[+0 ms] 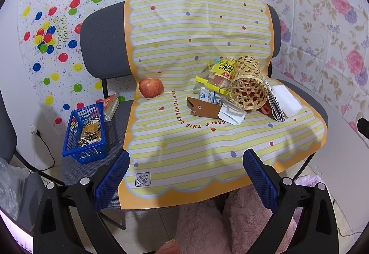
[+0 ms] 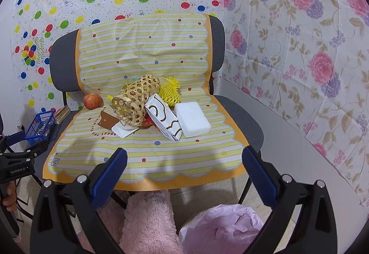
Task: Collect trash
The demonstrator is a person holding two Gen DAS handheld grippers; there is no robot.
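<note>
Trash pile (image 1: pixel 230 90) sits mid-seat on the striped yellow cloth (image 1: pixel 184 143) draped over a grey chair (image 1: pixel 103 46). In the pile: woven bamboo basket (image 1: pixel 248 83) lying on its side on top, yellow snack wrappers (image 1: pixel 224 69) behind it, a brown leather pouch (image 1: pixel 204 107) and a white paper scrap (image 1: pixel 231 114) in front. Right of the basket — patterned white packet (image 2: pixel 165 119), then a white foam block (image 2: pixel 192 119) touching it. Yellow foam net (image 2: pixel 170 91) behind those.

Red apple (image 1: pixel 151 87) well left of the pile. Blue plastic basket (image 1: pixel 86 131) holding wrappers at the seat's left edge.

Left gripper (image 1: pixel 185 169) hangs over the cloth's front edge, jaws spread wide, nothing between them. Right gripper (image 2: pixel 184 168) likewise wide apart and empty. Pink-lined bin (image 2: pixel 221 228) on the floor below it.
</note>
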